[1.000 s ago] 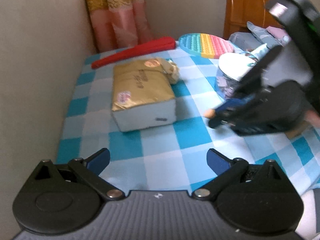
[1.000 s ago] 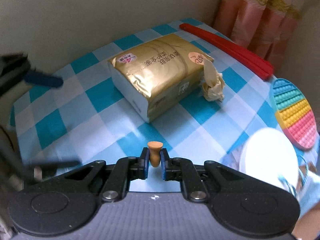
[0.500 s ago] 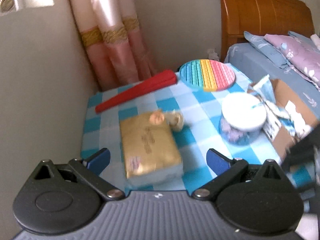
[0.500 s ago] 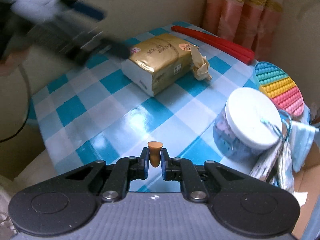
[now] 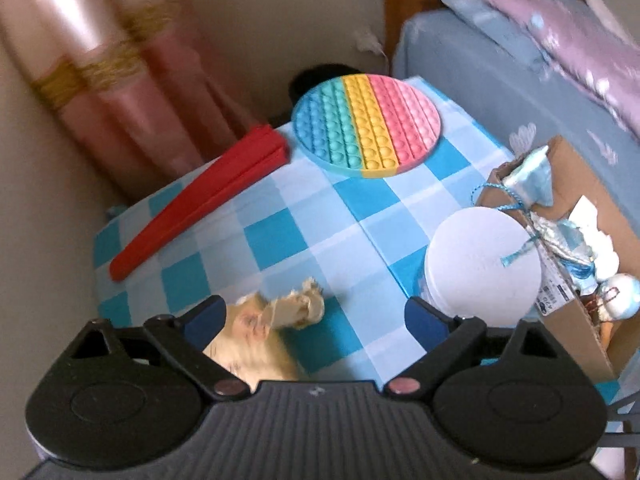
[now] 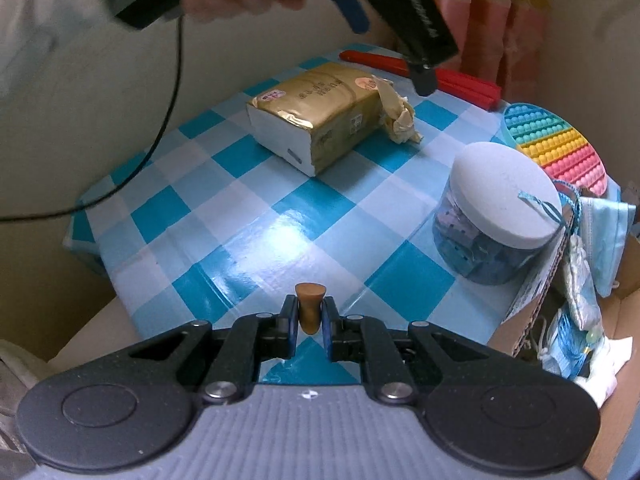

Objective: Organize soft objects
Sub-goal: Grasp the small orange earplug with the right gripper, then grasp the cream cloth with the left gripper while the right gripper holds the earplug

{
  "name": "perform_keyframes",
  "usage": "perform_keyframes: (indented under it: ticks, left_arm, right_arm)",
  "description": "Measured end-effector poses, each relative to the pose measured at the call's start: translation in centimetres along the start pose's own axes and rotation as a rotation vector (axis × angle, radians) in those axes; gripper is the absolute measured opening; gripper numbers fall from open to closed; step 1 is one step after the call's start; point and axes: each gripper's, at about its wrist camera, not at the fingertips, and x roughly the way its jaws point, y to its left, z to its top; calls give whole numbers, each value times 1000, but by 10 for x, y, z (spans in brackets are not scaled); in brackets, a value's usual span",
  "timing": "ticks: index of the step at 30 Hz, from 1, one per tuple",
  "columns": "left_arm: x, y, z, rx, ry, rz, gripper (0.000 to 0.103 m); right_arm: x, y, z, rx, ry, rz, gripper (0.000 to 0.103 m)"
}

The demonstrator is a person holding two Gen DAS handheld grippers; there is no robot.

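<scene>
My right gripper point(image 6: 310, 322) is shut on a small orange-brown plug point(image 6: 309, 310) and hangs over the near edge of the blue checked table point(image 6: 256, 232). A gold tissue pack point(image 6: 320, 112) lies at the back with a crumpled tissue point(image 6: 400, 118) sticking out of its end. My left gripper point(image 5: 314, 320) hovers high over that pack point(image 5: 256, 348). Its jaws are closing, still wide, with nothing held between them. From the right wrist view the left gripper point(image 6: 384, 36) is seen at the top, in a person's hand.
A round rainbow pop mat point(image 5: 366, 120) and a red folded stick point(image 5: 200, 200) lie at the table's back. A clear jar with a white lid point(image 6: 500, 216) stands at the right edge. A cardboard box point(image 5: 580, 240) with blue pouches sits beside it, next to a bed point(image 5: 520, 72).
The left gripper rose and swung toward the table's back, so the tissue pack slid under it. The right gripper drew back from the pack, still gripping the plug.
</scene>
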Motion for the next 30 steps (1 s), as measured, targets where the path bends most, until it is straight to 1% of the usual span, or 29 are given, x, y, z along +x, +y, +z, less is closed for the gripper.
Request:
perform_keyframes:
  ticks: [2,4,8,9,13,17,20,22,24,25,27,29,30]
  left_arm:
    - [11,-2,11,40,27,-28,95]
    - [24,-6,17,82,62,-24,93]
    - [51,-11,21,153,132,-11,81]
    - [56,-11,22,159,143,-11,79]
    - [73,-8,23,179,181,-17,78]
    - [84,-8,20,193,212,-38,70]
    - [92,-9,18,199,224,-31,65]
    - [95,-9,17,197,228,-30,63]
    - [97,-9,15,199,231,-29,53]
    - [98,-9,14,199,234,-28,51]
    - [99,-9,13,195,235,-27,39]
    - [100,-9,12,189,232,-23,37]
    - [101,-9,11,185,228,-22,34]
  right_arm:
    - [1,-2,0,12,0,0,15]
    - [3,-4,0,24,1,3,15]
    - [10,-8,2,39,11,3,15]
    - [11,-9,2,44,14,3,15]
    - [16,-14,2,67,20,4,15]
    - [20,-19,2,86,29,7,15]
    - [23,-21,2,91,33,11,15]
    - [25,-23,2,95,35,12,15]
    - [26,-24,3,101,36,16,15]
    - [26,-24,3,103,37,17,15]
    - [26,-25,3,105,38,19,15]
    - [27,-25,3,103,38,17,15]
    - [26,-25,3,102,37,18,15]
